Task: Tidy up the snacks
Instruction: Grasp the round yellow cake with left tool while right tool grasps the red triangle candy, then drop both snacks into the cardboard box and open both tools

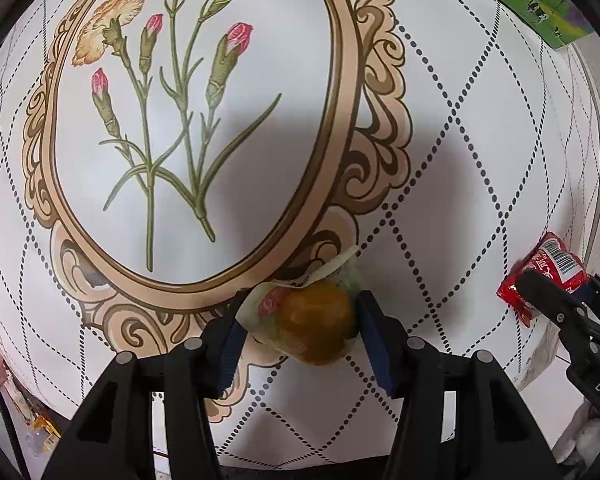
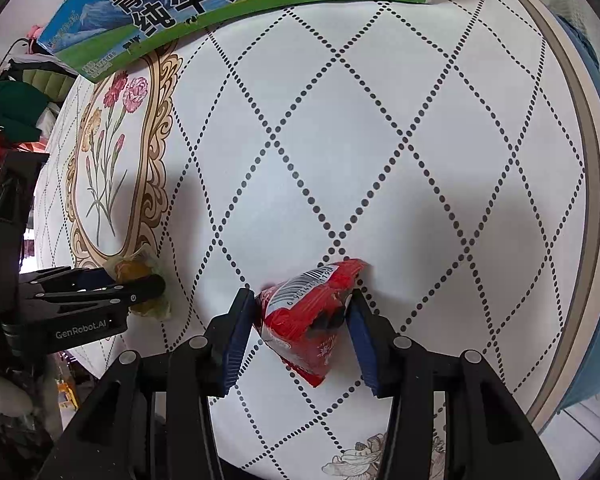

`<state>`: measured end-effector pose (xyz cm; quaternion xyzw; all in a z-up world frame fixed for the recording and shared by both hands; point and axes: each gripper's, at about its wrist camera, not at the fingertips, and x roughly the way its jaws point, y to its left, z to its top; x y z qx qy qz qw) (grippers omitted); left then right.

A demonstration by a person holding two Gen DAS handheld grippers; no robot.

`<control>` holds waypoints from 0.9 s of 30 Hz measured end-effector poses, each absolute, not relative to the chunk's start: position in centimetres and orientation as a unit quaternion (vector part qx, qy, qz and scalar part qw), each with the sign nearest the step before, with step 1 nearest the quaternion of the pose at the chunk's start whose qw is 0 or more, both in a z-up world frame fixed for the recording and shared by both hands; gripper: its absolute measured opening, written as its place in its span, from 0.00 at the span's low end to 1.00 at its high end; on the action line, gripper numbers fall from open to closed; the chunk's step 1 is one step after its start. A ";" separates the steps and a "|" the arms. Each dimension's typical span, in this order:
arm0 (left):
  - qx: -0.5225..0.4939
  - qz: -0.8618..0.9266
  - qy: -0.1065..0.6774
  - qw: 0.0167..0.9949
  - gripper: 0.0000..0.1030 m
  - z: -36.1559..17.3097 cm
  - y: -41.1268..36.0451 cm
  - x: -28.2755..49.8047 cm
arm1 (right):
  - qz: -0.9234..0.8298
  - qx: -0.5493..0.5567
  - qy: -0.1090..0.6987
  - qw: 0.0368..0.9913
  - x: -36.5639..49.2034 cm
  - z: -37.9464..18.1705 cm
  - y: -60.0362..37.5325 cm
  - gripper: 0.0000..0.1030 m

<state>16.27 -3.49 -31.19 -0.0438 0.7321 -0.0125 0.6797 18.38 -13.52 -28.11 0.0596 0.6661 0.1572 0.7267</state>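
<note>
My left gripper (image 1: 300, 320) is shut on a brown bun in a clear, pale green wrapper (image 1: 314, 322), just above the round table. The same bun (image 2: 134, 270) and left gripper (image 2: 140, 286) show at the left of the right wrist view. My right gripper (image 2: 302, 314) is shut on a red snack packet with a barcode (image 2: 308, 312), over the white dotted tablecloth. The packet (image 1: 548, 268) and right gripper (image 1: 556, 292) show at the right edge of the left wrist view.
The round table (image 2: 594, 184) has a white cloth with a dotted diamond pattern and a framed flower print (image 1: 196, 120). A green and blue milk carton box (image 2: 236, 4) lies at the far side. Clutter lies off the table's left edge.
</note>
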 end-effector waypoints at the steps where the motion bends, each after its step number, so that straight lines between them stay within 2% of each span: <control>1: -0.047 -0.012 0.732 0.680 0.50 -31.1 -3.3 16.2 | 0.156 0.059 0.666 0.727 18.4 -28.1 -13.4 0.49; 7: -0.049 -0.012 0.723 0.689 0.46 -29.7 2.7 16.5 | 0.155 0.054 0.659 0.734 18.2 -28.1 -12.9 0.47; 16: -0.055 -0.032 0.701 0.711 0.45 -25.7 3.2 17.3 | 0.170 0.060 0.640 0.747 17.9 -25.8 -12.8 0.40; 23: -0.077 -0.079 0.640 0.760 0.45 -17.1 2.1 19.4 | 0.202 0.084 0.601 0.768 19.5 -20.7 -12.4 0.39; 27: -0.085 -0.100 0.601 0.788 0.45 -11.8 2.0 21.7 | 0.216 0.107 0.556 0.795 22.1 -15.5 -13.1 0.39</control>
